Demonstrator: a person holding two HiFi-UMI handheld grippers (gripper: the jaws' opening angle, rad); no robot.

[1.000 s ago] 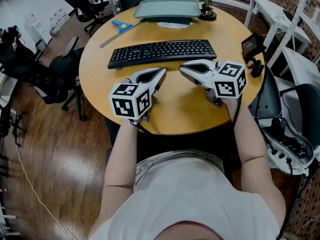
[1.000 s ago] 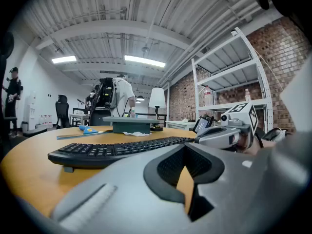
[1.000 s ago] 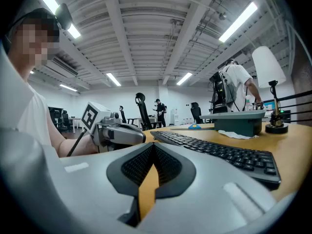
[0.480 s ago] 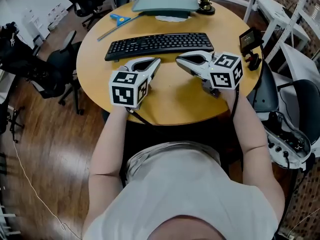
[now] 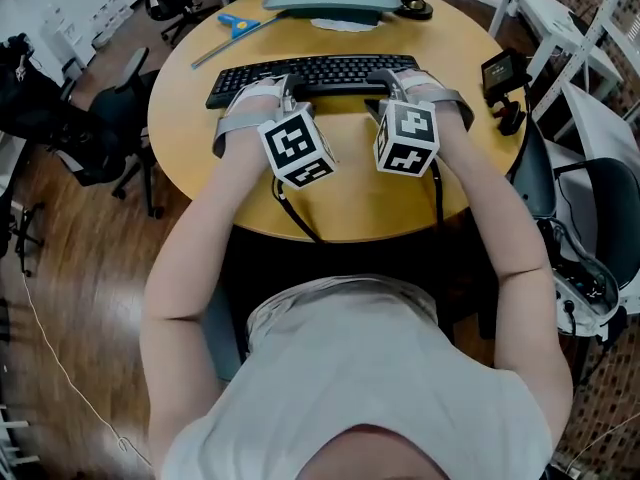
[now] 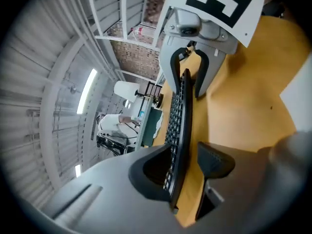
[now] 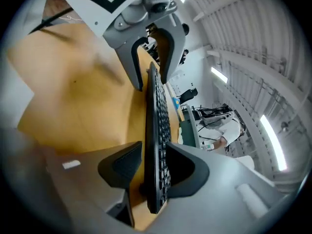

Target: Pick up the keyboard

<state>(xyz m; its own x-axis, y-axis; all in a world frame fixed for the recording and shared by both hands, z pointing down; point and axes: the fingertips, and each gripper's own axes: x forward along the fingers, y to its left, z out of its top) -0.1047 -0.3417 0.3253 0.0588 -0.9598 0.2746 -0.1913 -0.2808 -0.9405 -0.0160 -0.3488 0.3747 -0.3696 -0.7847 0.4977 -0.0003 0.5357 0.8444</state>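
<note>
Head view: your left gripper [image 5: 255,93] and right gripper [image 5: 415,83] reach over the near edge of the keyboard [image 5: 335,71], which lies on the table [image 5: 350,193]. Left gripper view: your jaws are opening, with the keyboard between them and one pad clear of it. Right gripper view: these jaws are opening too, keyboard between them, not clamped.

Matt blk plastic keyboard [image 5: 335,72], wood table [image 5: 350,190]

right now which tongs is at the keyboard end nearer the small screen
The right tongs, at the keyboard's end beside the small screen; the left tongs are at the opposite end. Both are opening, the keyboard's edge between their jaws.
</note>
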